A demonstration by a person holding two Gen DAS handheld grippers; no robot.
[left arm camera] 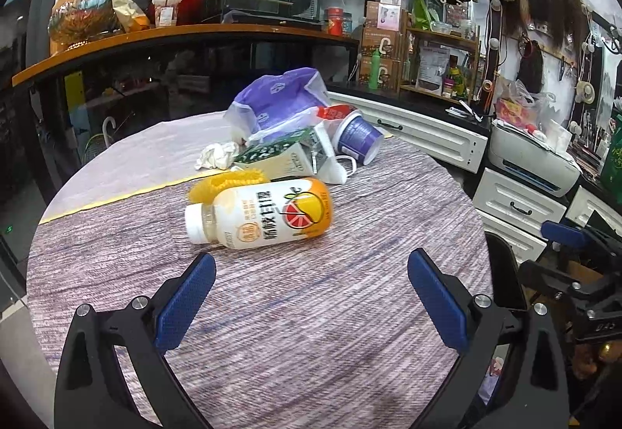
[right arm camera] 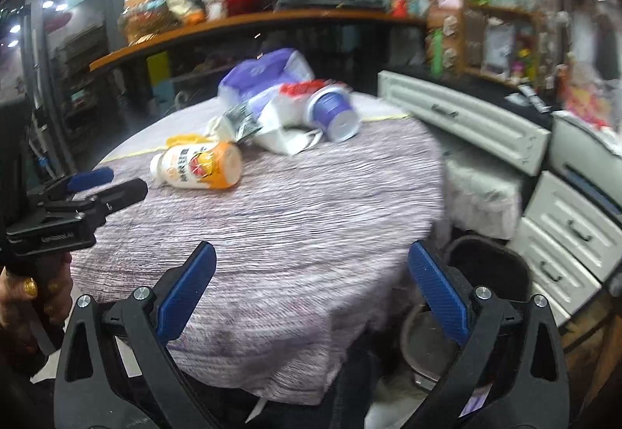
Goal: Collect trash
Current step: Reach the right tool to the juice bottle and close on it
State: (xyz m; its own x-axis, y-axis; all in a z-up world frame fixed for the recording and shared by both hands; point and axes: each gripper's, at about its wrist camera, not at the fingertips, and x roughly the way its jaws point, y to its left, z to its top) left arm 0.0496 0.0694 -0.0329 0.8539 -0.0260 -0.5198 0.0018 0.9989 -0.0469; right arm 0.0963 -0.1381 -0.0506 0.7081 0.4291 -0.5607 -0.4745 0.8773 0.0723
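A white and orange drink bottle [left arm camera: 264, 213] lies on its side on the round table [left arm camera: 311, 312], just beyond my open left gripper [left arm camera: 311, 269]. Behind it lie a yellow spiky thing [left arm camera: 223, 182], a green and white carton [left arm camera: 280, 156], a crumpled tissue [left arm camera: 215, 154], a purple cup [left arm camera: 355, 137] on its side and a purple and white bag [left arm camera: 278, 102]. My right gripper [right arm camera: 311, 261] is open and empty over the table's near right edge [right arm camera: 388, 273]. The bottle [right arm camera: 198, 164] and cup [right arm camera: 336, 110] lie far ahead of it. The left gripper [right arm camera: 101, 184] shows at the left, held by a hand.
White drawer cabinets [left arm camera: 517, 203] and a printer [left arm camera: 532, 160] stand right of the table. A dark bin [right arm camera: 486, 265] sits on the floor by the table's right edge. A wooden counter [left arm camera: 175, 36] with vases and clutter runs behind.
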